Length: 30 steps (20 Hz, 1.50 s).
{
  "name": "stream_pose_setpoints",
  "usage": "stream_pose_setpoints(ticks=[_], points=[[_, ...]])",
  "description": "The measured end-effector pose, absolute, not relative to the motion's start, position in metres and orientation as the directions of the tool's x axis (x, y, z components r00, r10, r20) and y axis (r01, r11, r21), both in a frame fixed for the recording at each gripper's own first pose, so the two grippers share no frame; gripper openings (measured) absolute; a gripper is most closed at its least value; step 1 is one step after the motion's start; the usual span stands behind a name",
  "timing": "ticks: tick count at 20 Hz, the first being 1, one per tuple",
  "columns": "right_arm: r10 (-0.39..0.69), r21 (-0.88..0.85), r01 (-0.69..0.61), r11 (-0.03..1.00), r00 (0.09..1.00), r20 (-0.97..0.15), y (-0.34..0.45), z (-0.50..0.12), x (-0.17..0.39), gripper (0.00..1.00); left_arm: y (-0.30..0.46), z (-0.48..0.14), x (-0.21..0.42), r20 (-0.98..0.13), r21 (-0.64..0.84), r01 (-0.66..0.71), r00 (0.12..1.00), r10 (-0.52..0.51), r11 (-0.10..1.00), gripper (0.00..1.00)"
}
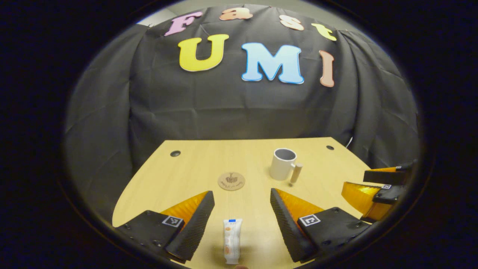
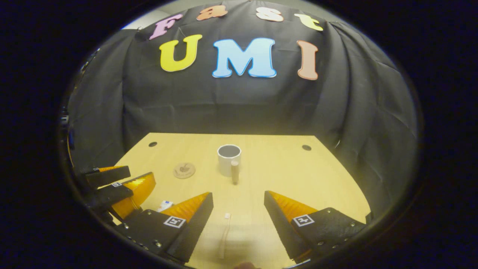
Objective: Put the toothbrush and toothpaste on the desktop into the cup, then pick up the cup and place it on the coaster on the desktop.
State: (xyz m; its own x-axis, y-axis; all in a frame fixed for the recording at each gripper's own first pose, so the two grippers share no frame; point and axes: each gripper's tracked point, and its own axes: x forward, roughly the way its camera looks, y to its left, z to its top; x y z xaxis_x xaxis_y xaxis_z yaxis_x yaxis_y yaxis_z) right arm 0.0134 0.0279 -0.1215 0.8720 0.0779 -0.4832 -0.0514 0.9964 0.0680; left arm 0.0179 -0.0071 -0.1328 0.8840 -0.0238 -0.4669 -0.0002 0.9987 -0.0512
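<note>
Both hand-held grippers gape wide, gripping nothing: left hand-held gripper (image 1: 242,209) over the toothpaste (image 1: 232,241), its print unreadable; right hand-held gripper (image 2: 238,211) over the toothbrush (image 2: 224,235)

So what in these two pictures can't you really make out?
- Toothbrush, right gripper view: blurred; its lower end is cut off by the picture's edge.
- Toothpaste, left gripper view: the print is too small to read. In the right gripper view only a corner shows behind the right gripper's own finger.
- Coaster: its design is too small to tell.
- Cup: the bottom inside is hidden by its wall.
</note>
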Motion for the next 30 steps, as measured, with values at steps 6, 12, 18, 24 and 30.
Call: stream_pose_setpoints(ticks=[6, 12, 18, 24, 30], points=[[0.124, 0.1, -0.077, 0.992, 0.734, -0.667, 0.05, -0.176, 0.017, 0.89, -0.002, -0.199, 0.02, -0.674, -0.066, -0.022, 0.738, -0.029, 0.998, 0.96], [0.143, 0.112, -0.088, 0.99, 0.601, -0.787, 0.058, -0.22, 0.019, 0.9, -0.004, -0.247, 0.011, -0.812, -0.077, -0.018, 0.582, -0.052, 0.997, 0.97], [0.164, 0.138, -0.09, 0.986, 0.447, -0.879, 0.07, -0.257, 0.006, 0.9, -0.003, -0.284, -0.006, -0.902, -0.085, -0.016, 0.427, -0.07, 0.996, 1.0], [0.151, 0.134, -0.076, 0.988, 0.311, -0.938, 0.072, -0.291, -0.006, 0.9, -0.001, -0.312, -0.012, -0.941, -0.08, -0.011, 0.331, -0.072, 0.997, 1.0], [0.15, 0.141, -0.054, 0.989, 0.246, -0.958, 0.074, -0.3, -0.008, 0.74, 0.002, -0.323, -0.021, -0.964, -0.062, -0.005, 0.258, -0.059, 0.998, 1.0]])
